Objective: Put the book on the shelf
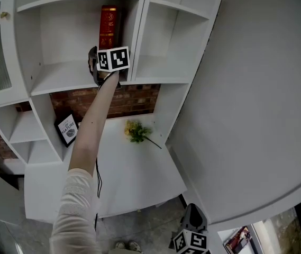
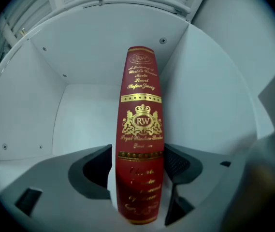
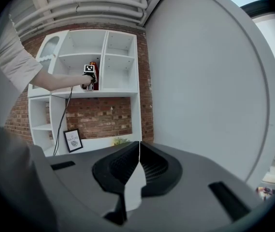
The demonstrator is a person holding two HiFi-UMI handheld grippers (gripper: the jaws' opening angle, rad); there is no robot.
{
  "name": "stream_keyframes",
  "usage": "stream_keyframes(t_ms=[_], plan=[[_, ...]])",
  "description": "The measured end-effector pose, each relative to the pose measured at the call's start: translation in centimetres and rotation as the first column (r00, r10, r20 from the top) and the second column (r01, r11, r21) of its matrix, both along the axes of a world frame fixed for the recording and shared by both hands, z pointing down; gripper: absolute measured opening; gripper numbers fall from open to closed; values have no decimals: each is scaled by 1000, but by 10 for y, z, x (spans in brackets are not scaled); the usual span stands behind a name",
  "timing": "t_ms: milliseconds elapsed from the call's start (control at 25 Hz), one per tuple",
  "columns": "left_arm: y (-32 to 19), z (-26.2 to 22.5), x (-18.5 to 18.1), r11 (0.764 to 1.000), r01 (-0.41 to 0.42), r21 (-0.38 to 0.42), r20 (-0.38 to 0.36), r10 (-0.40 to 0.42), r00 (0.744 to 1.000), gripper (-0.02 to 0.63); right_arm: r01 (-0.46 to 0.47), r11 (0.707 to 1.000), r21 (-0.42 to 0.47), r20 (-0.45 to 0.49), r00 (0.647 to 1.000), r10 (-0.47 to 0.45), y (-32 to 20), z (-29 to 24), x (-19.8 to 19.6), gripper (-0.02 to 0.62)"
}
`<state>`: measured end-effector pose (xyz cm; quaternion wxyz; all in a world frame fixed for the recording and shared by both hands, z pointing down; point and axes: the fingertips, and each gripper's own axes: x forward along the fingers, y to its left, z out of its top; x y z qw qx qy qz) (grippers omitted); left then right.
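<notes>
A red book (image 1: 108, 25) with gold lettering on its spine stands upright in a compartment of the white shelf (image 1: 60, 77), close to the compartment's right wall. My left gripper (image 1: 101, 67) reaches up to it at arm's length. In the left gripper view the book (image 2: 139, 115) stands between the jaws of the left gripper (image 2: 139, 166), with thin gaps showing beside the pads, so the gripper is open around it. My right gripper (image 1: 192, 238) hangs low at the bottom of the head view; in its own view the right gripper (image 3: 138, 154) is shut on nothing.
A framed print (image 1: 67, 129) leans in a lower compartment. A sprig of yellow flowers (image 1: 136, 131) lies on the white desk top (image 1: 139, 179). A large white curved wall (image 1: 256, 89) fills the right side. Brick wall (image 1: 134, 99) shows behind the shelf.
</notes>
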<state>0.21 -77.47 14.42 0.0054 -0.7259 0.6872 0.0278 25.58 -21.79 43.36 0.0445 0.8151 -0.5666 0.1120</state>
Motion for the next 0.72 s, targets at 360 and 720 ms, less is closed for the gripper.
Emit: stream_keyframes(t_ms=[360, 720], plan=[[134, 7, 4, 968, -162, 190, -41, 172, 984, 313, 106, 993, 58, 8, 994, -106, 3, 0, -29, 17], [355, 71, -43, 914, -256, 315, -16, 274, 961, 313, 352, 908, 227, -67, 936, -346, -31, -49, -92, 17]])
